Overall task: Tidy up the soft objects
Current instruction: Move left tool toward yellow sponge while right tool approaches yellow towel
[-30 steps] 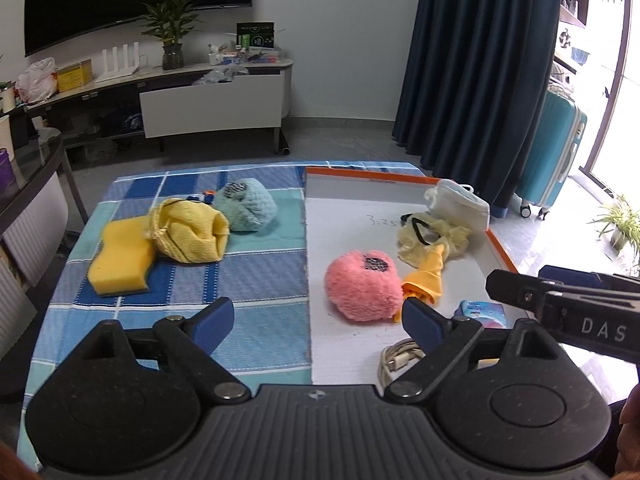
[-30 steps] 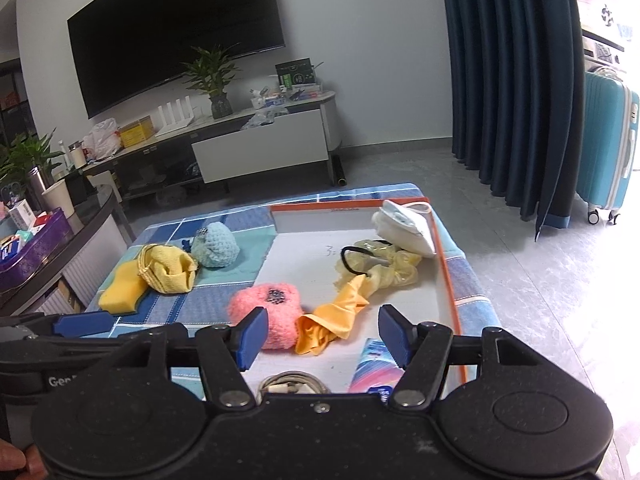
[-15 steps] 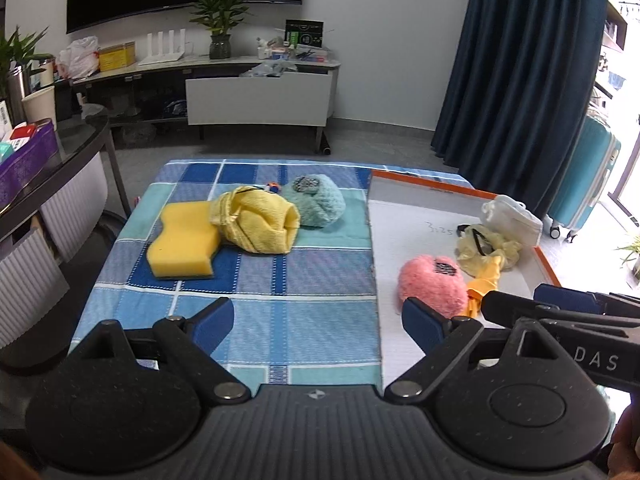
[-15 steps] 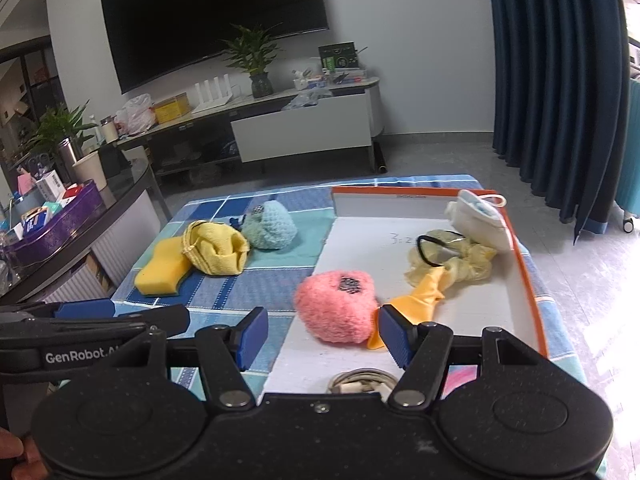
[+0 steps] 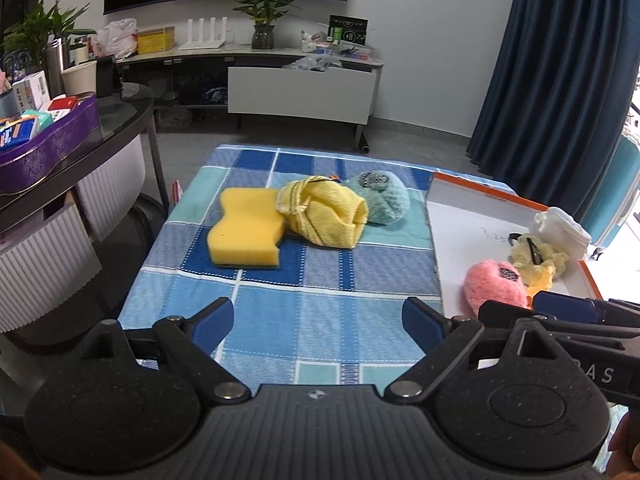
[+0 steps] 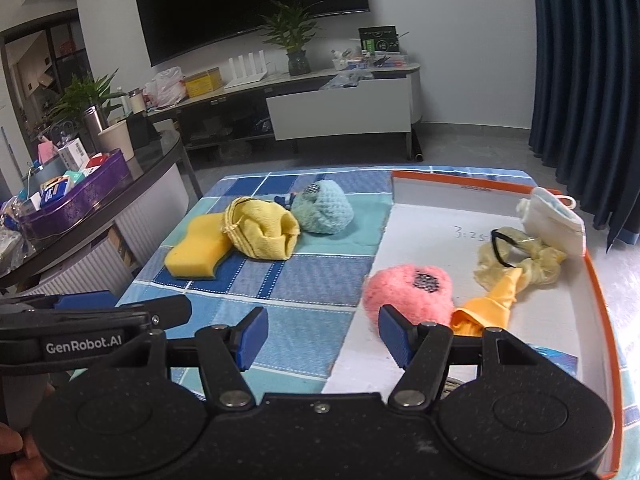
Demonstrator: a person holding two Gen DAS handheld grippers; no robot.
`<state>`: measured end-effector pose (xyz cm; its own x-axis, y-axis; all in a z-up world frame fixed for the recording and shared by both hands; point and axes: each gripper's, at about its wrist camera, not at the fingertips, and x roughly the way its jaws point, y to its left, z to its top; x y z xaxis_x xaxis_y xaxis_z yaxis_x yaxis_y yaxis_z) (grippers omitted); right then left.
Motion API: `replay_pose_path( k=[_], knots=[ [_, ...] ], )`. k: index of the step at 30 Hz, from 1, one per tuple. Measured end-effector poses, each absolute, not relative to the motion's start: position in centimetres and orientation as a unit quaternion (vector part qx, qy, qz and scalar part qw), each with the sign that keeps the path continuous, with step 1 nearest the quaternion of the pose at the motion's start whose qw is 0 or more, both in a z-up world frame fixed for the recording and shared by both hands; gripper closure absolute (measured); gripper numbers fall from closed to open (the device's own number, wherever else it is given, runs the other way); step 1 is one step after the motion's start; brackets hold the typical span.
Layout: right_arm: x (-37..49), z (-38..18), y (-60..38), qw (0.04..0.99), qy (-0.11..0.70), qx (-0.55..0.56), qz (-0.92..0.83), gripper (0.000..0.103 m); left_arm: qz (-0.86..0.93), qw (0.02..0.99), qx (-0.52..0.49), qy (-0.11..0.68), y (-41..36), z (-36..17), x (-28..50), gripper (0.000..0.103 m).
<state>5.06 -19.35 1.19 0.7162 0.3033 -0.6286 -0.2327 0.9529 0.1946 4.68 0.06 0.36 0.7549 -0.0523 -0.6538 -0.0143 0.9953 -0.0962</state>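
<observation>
Left gripper (image 5: 318,322) jaws apart, nothing between them, hovering over the checked cloth (image 5: 304,320). Right gripper (image 6: 318,336) also spread and empty, at the near edge of the orange-rimmed tray (image 6: 598,304). In the tray: pink fluffy ball (image 6: 408,286) nearest, orange cloth (image 6: 492,300) touching it, pale yellow scrunchie (image 6: 528,262), white mask (image 6: 554,220) at the far corner. On the cloth beyond: yellow sponge (image 5: 244,232), yellow towel (image 5: 324,216) against it, teal knit ball (image 5: 382,198) farthest.

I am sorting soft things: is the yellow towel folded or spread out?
Folded. The yellow towel sits as a bunched bundle on the checked cloth, not flat.
</observation>
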Motion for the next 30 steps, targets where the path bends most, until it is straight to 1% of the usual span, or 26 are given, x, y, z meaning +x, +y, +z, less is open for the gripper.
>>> replay_pose_path(
  k=[10,30],
  knots=[
    [6.8,0.5,-16.9,0.917,0.361,0.045,0.166,0.028,0.011,0.932,-0.055,0.358,2.2,0.1,5.6,0.01],
    [10.2,1.5,-14.8,0.911,0.371,0.039,0.176,0.028,0.019,0.931,-0.047,0.362,4.0,1.4,8.3,0.009]
  ],
)
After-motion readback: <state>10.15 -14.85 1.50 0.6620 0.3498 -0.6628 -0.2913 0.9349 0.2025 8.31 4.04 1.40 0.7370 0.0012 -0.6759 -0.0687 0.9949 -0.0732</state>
